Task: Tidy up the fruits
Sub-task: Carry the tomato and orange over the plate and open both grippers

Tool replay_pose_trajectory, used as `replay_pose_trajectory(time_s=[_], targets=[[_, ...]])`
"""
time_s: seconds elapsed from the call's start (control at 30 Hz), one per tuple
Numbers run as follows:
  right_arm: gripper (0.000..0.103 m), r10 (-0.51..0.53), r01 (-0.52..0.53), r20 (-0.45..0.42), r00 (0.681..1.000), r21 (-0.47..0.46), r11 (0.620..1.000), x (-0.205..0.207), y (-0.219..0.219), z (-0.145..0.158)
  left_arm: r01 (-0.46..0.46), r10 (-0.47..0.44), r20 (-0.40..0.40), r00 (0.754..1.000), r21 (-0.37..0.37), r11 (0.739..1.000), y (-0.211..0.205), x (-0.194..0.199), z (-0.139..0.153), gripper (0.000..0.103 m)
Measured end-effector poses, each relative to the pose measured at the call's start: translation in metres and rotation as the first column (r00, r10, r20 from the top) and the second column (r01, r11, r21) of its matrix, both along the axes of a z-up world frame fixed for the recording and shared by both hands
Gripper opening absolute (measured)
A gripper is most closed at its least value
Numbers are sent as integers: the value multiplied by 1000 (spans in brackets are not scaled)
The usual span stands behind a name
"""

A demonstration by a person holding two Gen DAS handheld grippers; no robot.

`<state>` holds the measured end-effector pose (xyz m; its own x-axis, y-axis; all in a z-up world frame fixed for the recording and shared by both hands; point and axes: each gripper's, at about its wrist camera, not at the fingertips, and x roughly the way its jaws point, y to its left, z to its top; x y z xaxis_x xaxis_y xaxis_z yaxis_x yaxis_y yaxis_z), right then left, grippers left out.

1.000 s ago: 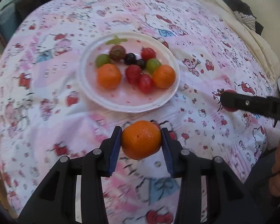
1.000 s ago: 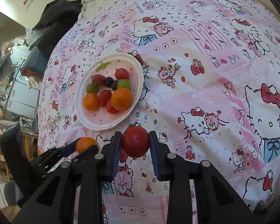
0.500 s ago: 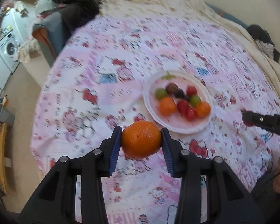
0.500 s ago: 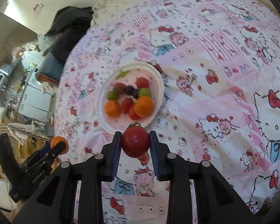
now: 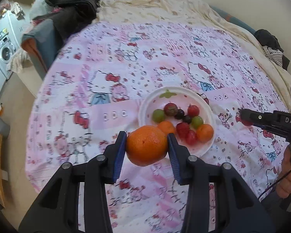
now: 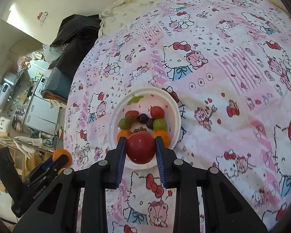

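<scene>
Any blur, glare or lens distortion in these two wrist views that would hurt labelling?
Left wrist view: the bedsheet print is smeared by motion blur, while the orange in the left hand-held gripper stays sharp. Right wrist view: crisper overall, with small glints on the tomato. Both views bend strongly at the edges, with dark corners; the plate is readable.

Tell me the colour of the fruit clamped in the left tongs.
Orange: it's an orange, seen best in the left wrist view.

Left tool (image 5: 147,145) clamping an orange (image 5: 146,145), white plate (image 5: 145,106) of mixed fruit beyond, pink cartoon bedsheet (image 5: 106,77)
</scene>
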<state>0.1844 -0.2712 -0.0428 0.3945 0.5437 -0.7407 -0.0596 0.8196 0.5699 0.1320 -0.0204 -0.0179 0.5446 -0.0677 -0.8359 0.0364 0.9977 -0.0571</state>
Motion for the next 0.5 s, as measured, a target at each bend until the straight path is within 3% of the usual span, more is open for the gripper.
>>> replay_pose_trajectory(time_s=[0.5], targets=[[31,59,-68,-89,994,-100,993,59,19,-47,55,-60,-119,991,-48,997,-33,41,-66,38]])
